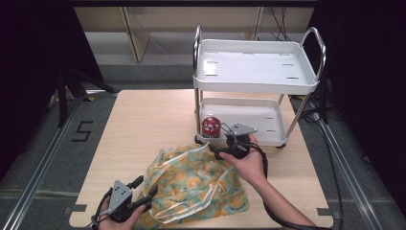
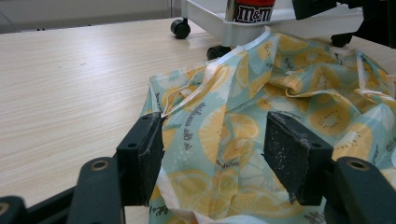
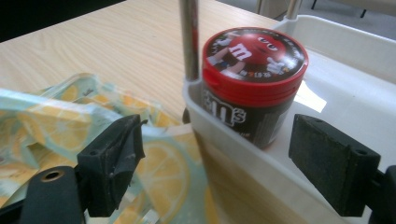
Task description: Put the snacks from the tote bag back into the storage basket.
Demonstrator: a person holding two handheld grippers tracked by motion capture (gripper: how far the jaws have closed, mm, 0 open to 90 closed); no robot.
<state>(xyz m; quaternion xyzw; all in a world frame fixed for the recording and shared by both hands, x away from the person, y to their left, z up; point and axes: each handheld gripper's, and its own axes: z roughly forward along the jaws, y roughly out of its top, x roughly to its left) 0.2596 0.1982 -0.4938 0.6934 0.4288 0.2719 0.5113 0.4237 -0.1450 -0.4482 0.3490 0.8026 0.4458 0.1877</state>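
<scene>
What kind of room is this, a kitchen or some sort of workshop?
Probably a lab or test room: a pale wooden table ringed by dark curtains, floor rails beside it, a small white two-tier cart, and a person's hand-held left gripper and right gripper trailing cables.

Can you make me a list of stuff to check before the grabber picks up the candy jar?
1. Right gripper open wide enough for the candy jar: ok, jaws stand apart on either side of it.
2. Jar upright with its red lid on: ok.
3. Jar sits in the corner of the cart's lower tray, beside the metal post: not ok, post crowds the left jaw.
4. Lemon-print bag clear of the jar: cannot tell, its edge lies against the tray.
5. Left gripper steadying the bag: not ok, open over the fabric.
</scene>
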